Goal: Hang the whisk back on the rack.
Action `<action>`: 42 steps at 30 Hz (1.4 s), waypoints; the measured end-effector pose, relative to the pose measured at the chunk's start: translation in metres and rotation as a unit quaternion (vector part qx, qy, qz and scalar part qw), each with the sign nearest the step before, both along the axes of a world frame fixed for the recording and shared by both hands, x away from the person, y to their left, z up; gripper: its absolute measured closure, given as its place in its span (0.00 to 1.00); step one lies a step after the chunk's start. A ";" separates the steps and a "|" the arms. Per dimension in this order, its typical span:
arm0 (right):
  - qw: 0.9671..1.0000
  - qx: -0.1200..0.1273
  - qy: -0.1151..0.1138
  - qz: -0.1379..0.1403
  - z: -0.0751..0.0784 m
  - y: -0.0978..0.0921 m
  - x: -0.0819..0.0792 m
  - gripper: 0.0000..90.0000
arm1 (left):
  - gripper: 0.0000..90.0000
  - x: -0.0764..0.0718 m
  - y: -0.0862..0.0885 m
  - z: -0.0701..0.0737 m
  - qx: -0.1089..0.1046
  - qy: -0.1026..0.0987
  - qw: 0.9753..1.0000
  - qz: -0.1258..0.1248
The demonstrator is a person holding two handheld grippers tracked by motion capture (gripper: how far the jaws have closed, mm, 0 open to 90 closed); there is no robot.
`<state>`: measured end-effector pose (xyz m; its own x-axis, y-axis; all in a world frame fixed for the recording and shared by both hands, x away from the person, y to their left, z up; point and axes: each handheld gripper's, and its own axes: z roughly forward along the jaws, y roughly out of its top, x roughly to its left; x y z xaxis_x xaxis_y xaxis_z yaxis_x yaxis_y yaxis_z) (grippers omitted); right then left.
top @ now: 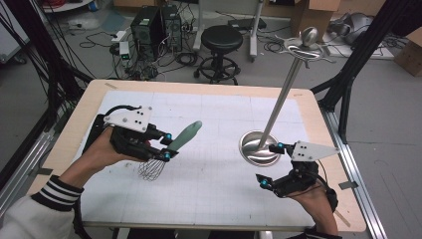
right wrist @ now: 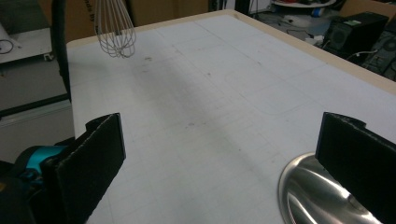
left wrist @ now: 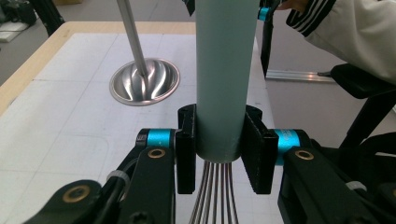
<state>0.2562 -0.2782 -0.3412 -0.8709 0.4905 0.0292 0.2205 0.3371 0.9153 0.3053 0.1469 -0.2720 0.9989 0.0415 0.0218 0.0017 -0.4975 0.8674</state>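
Claw number one, my left claw (top: 168,145), sits over the left half of the table (top: 69,127), nearer the left edge than the middle, with my left hand (top: 107,149) wrapped behind it and a striped cuff (top: 57,196) showing at the near left corner. Its jaws are closed on a whisk (top: 171,147), gripping the pale green handle (left wrist: 223,70) right at its lower end, where the wires (left wrist: 214,193) come out. The whisk's long axis runs on a slant: the handle points up and away toward the far right, and the wire bulb (top: 151,169) hangs toward me and the near edge, just above the white gridded mat (top: 209,184). I cannot read any brand or writing on the handle, the mat or my claws.

Right of the middle stands a metal stand (top: 278,107), its round shiny base (top: 251,149) resting on the mat and its slim pole leaning up toward the far right edge, ending in a rounded top with thin arms.

My right claw (top: 271,165) hovers just beside that base, toward the near right corner, held by my right hand (top: 313,199). Its jaws stand wide apart with nothing between them; in the right gripper view the base (right wrist: 317,196) lies close under one pad (right wrist: 357,163) and the whisk's wires (right wrist: 115,30) hang far across the table.
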 end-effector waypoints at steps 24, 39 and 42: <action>0.996 0.022 -0.011 0.081 0.040 0.034 0.010 0.01 | 0.77 0.001 -0.018 -0.003 -0.010 0.001 1.000 -0.022; 0.989 0.034 -0.009 0.144 0.061 0.061 0.022 0.01 | 0.77 0.000 -0.026 -0.007 -0.022 0.006 0.999 -0.036; 0.987 0.025 -0.007 0.159 0.065 0.067 0.024 0.01 | 0.77 0.000 -0.027 -0.007 -0.022 0.007 0.999 -0.038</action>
<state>0.2803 -0.2108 -0.2766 -0.9810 0.1914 0.0328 0.0980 0.3418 0.9346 0.3049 0.1202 -0.2792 0.9994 -0.0347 0.0080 -0.0230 -0.4585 0.8884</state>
